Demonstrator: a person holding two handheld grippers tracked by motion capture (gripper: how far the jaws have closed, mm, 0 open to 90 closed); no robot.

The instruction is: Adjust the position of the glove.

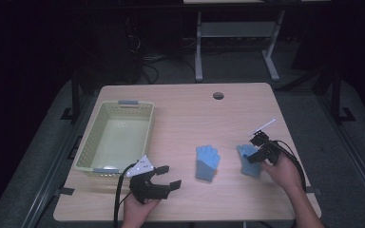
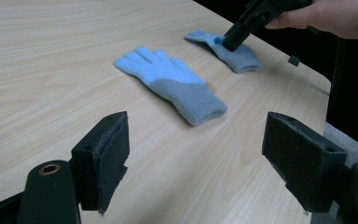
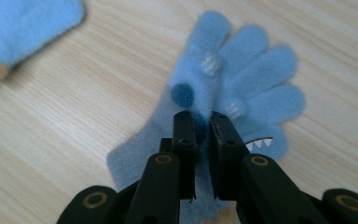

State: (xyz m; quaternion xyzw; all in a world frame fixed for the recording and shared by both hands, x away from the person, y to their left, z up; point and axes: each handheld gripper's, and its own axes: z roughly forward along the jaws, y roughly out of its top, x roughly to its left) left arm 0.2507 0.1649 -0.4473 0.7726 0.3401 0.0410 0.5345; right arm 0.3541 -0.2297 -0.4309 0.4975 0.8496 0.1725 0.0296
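Note:
Two light blue knit gloves with grey cuffs lie on the wooden table (image 1: 185,114). The plain glove (image 1: 206,162) (image 2: 172,79) (image 3: 23,28) rests flat near the middle. To its right lies the patterned glove (image 1: 248,160) (image 2: 237,56) (image 3: 247,74), with dots and a toothy mark on it. My right gripper (image 1: 255,154) (image 2: 230,41) (image 3: 203,122) points down onto it, jaws pinched together on a fold of its palm fabric. My left gripper (image 1: 169,176) (image 2: 198,135) hovers near the front edge, left of the plain glove, open with nothing between its pads.
A pale yellow plastic basket (image 1: 89,142) stands at the table's left side, with nothing inside it. A round cable hole (image 1: 218,95) sits near the far edge. Bare wood lies between the basket and the gloves. Desk legs stand on the floor beyond.

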